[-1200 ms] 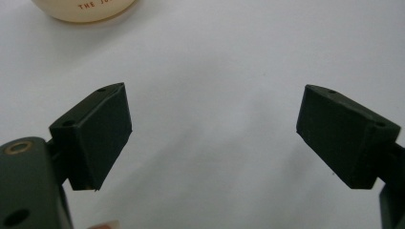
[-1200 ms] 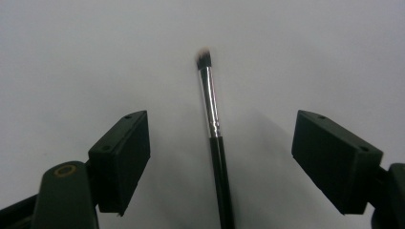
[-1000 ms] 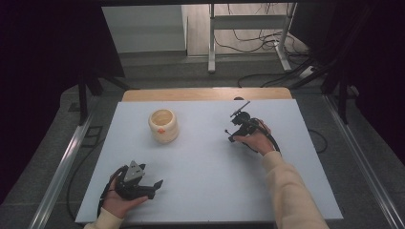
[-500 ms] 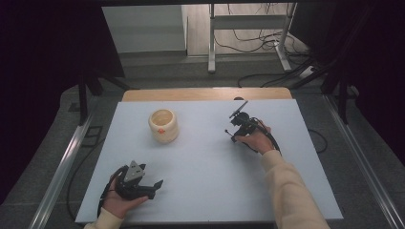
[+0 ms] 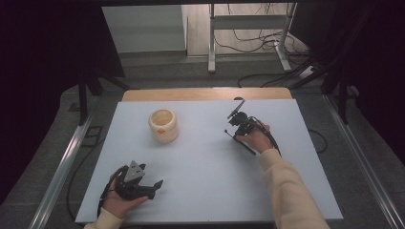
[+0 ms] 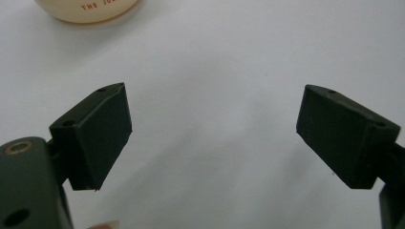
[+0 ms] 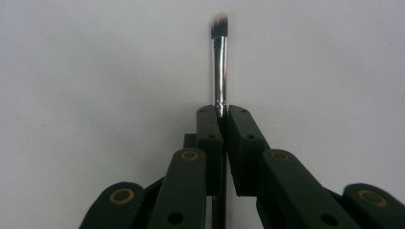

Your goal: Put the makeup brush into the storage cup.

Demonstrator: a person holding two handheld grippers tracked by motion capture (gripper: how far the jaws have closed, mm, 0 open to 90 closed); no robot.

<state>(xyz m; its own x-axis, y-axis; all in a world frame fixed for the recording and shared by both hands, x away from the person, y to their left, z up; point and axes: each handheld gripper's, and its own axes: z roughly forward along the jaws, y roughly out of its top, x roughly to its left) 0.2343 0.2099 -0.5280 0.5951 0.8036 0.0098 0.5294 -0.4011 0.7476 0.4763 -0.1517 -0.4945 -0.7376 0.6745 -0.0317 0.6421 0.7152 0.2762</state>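
Observation:
My right gripper (image 7: 220,112) is shut on a slim makeup brush (image 7: 219,52); its jaws have just been closing, with the brush between them. The silver ferrule and white-tipped dark bristles stick out past the fingertips. In the high view that gripper (image 5: 236,117) rests on the white table (image 5: 205,167) right of centre, pointing away from the person. A cream jar (image 5: 163,125) with orange lettering stands to its left, apart from it. My left gripper (image 5: 155,186) lies at the front left, open. Nothing is between its pads (image 6: 102,129), and the jar's base (image 6: 86,9) shows farther ahead.
A wooden strip (image 5: 205,94) borders the table's far edge. Metal rails (image 5: 62,167) run along both sides. Beyond the table stand a metal frame (image 5: 248,28) and loose cables on the floor. Open white surface lies between the two hands.
Both hands stay where they were. The dark parts at the front of the right gripper look drawn closer together around the brush.

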